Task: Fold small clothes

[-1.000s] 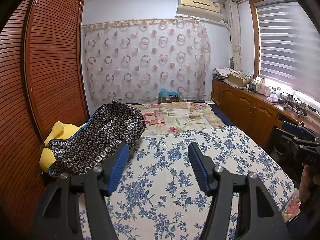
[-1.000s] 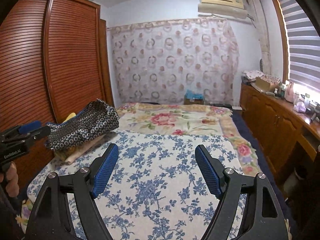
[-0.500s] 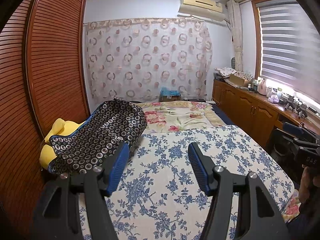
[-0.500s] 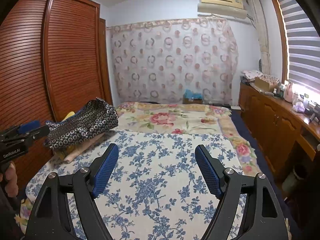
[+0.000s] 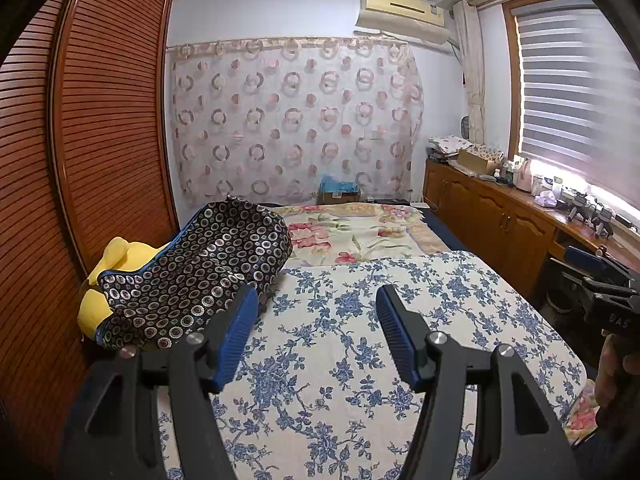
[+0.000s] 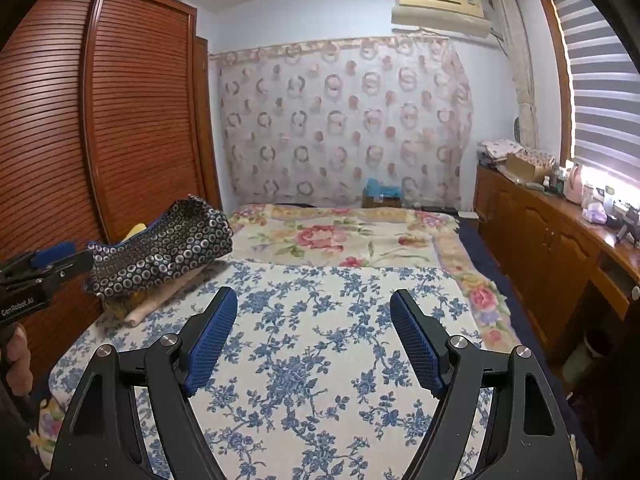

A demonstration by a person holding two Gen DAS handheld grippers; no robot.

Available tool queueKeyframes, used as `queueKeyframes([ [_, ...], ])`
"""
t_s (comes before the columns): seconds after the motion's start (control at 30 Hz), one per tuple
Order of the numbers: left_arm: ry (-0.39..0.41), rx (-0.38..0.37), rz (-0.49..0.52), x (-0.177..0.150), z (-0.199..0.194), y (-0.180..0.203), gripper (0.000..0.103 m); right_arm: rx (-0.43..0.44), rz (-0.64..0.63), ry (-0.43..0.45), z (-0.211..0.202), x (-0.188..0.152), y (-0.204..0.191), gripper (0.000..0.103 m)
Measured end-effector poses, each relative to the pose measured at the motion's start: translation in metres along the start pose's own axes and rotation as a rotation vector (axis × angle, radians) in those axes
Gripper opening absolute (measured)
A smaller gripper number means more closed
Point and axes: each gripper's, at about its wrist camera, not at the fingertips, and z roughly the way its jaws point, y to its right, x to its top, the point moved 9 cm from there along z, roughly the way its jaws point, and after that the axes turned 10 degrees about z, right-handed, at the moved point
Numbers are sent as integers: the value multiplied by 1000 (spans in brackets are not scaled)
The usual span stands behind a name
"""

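Hovering over a bed, the left gripper (image 5: 316,300) is held with its jaws parted and nothing between its blue pads; the right gripper (image 6: 314,304) is held the same way, a little wider, also empty; beneath and ahead of both, a blue-flowered sheet (image 5: 360,320) is spread flat, and beyond it a cream blanket with pink roses (image 5: 360,232) is seen. No small garment can be made out on the sheet between or before the jaws. To the left of the left gripper, just beside its left finger, a dark circle-patterned fabric piece (image 5: 200,272) is heaped over a yellow cushion (image 5: 116,256), tilted against the slatted wooden wardrobe (image 5: 100,140); from the right wrist view the same dark fabric (image 6: 160,248) is seen well to the left, resting on a rolled pale cloth (image 6: 160,300). To the right, a wooden cabinet (image 6: 540,248) crowded with small items is ranged under a blinded window (image 5: 580,100); far ahead, a circle-printed curtain (image 6: 344,128) is hung.
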Motion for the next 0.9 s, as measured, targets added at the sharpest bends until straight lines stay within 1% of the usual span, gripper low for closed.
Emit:
queueKeyframes([
  [0.63, 11, 3, 1, 7, -7, 5, 62, -16, 7, 10, -7, 2, 17, 81],
  [0.9, 13, 3, 0, 7, -8, 5, 62, -15, 6, 10, -7, 2, 18, 81],
])
